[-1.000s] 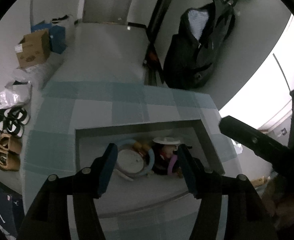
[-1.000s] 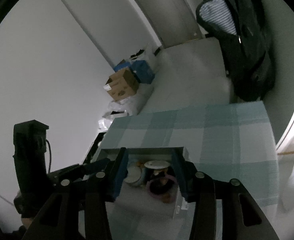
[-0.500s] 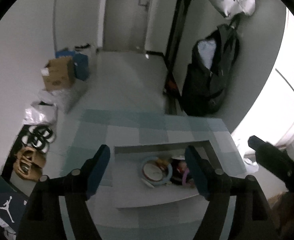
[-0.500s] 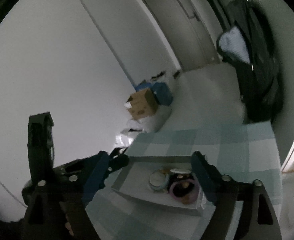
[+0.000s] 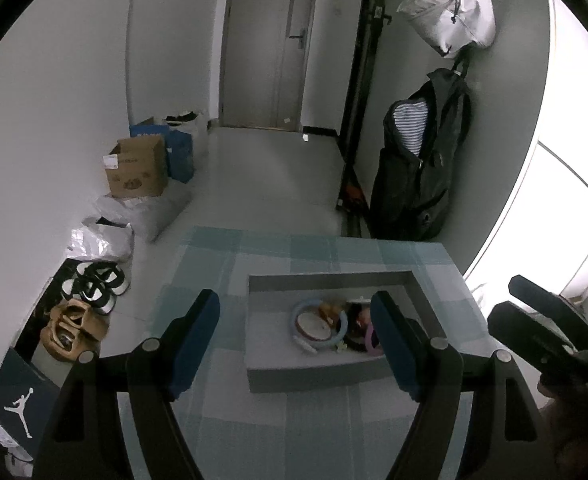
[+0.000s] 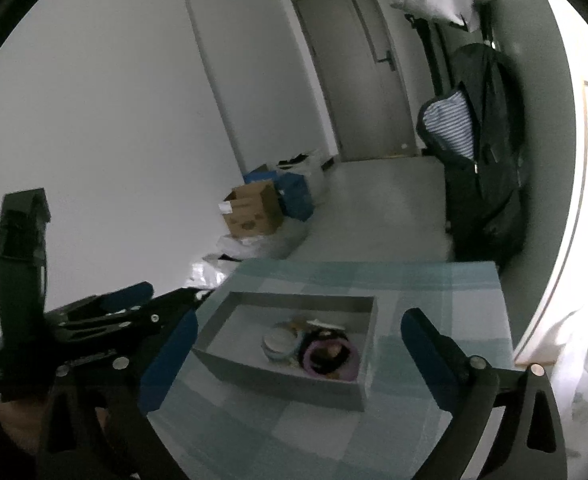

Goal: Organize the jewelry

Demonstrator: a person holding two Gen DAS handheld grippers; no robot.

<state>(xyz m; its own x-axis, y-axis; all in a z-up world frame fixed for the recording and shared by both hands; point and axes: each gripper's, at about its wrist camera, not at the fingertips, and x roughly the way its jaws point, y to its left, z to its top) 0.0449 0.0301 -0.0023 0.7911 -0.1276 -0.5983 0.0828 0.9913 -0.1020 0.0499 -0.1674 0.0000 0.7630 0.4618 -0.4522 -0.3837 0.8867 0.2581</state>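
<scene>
A shallow grey tray [image 5: 294, 378] stands on a table with a teal checked cloth [image 5: 294, 440]. Jewelry lies heaped in its right half: a light blue bangle [image 5: 343, 326] around a round white piece, and a pink bangle [image 5: 369, 338] by dark items. My left gripper [image 5: 294, 298] hangs open above the tray's near side, holding nothing. In the right wrist view the tray [image 6: 286, 380] sits lower centre with the pink bangle [image 6: 329, 354] inside. My right gripper [image 6: 297, 318] is above it, its jaws opening, with nothing gripped. The left gripper [image 6: 134, 300] shows at the left.
On the floor to the left are a cardboard box [image 5: 138, 168], blue boxes, plastic bags and shoes [image 5: 94, 288]. A black backpack [image 5: 417, 168] hangs on the right wall under a white bag [image 5: 449, 4]. A closed door [image 5: 266, 40] is at the far end.
Both grippers have drawn back and risen from the tray, and their jaws have spread wider. The views have tilted up, showing more of the room.
</scene>
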